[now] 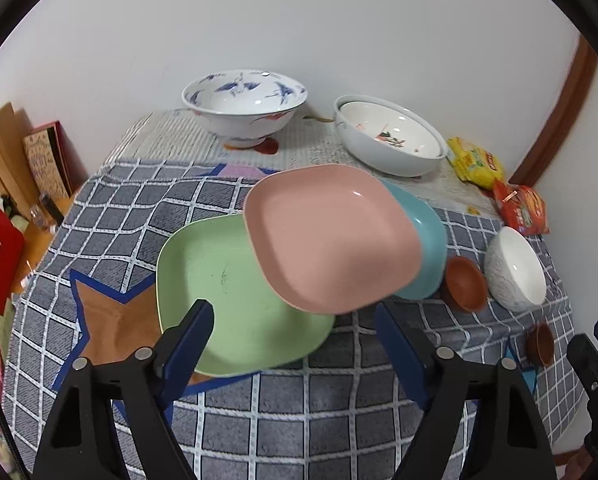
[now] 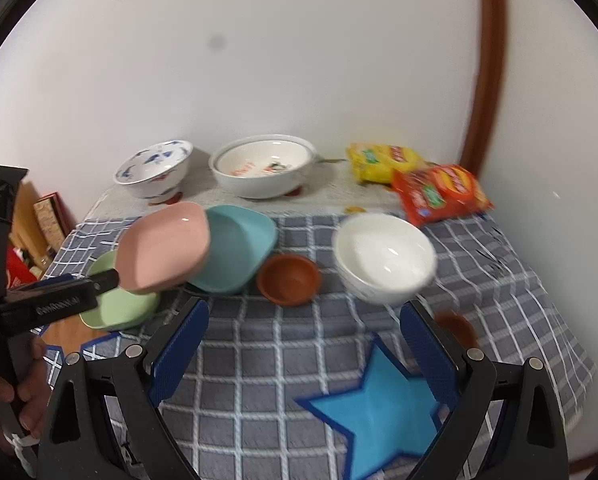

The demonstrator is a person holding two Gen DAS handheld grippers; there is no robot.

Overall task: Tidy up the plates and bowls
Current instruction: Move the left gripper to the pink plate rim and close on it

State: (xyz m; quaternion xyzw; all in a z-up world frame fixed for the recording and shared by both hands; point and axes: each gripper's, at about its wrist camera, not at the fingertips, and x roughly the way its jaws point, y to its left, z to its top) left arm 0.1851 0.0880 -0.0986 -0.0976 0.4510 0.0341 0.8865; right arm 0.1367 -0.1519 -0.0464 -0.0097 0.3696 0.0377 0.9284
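my left gripper (image 1: 295, 320): jaws wide, holding nothing
my right gripper (image 2: 305, 334): jaws wide, holding nothing
pink plate (image 1: 331, 236): overlapping green plate (image 1: 227, 292)
teal plate (image 1: 427, 248): touching pink plate

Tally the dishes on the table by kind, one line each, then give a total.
Square plates: 3, namely the pink plate, the green plate and the blue plate.
Large patterned bowls: 2, the blue-bird bowl and the floral bowl.
Plain white bowl: 1.
Small brown bowls: 2, one by the plates, one nearer the edge.
Total: 8.
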